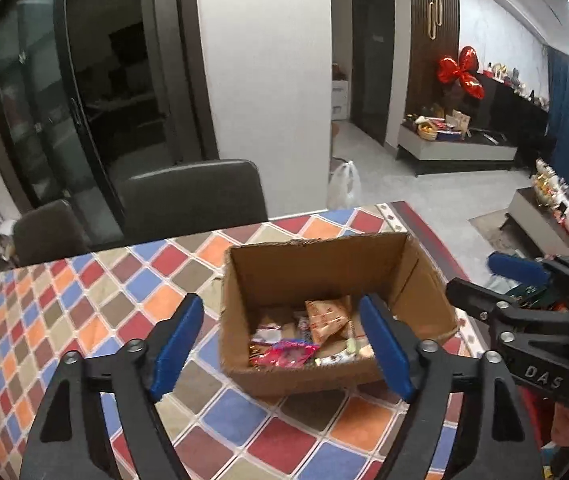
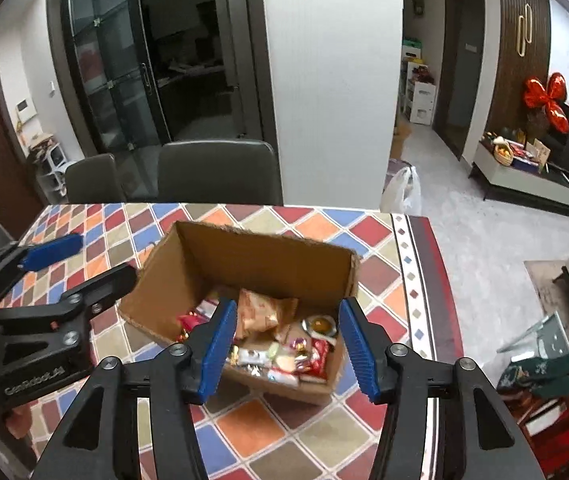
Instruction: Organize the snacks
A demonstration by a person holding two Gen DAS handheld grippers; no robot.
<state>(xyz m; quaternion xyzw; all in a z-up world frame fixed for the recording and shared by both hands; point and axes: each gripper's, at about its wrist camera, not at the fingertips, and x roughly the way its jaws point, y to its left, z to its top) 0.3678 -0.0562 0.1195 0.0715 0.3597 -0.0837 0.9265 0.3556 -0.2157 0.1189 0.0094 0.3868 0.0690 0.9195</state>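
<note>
Table (image 2: 244,424): slick patterned cloth; box may skid if nudged.
Box (image 2: 260,256): open carton near table's right edge, snacks inside (a hard bump could push it off).
Left gripper (image 1: 284,340): fingers wide apart, empty, over box's near-left corner; risk: snags box wall.
Right gripper (image 2: 288,344): fingers apart, empty, above snacks; grippers close, may collide.
Snacks (image 2: 284,344): loose pile in box; thin wrappers may slip or come up two at once.
</note>
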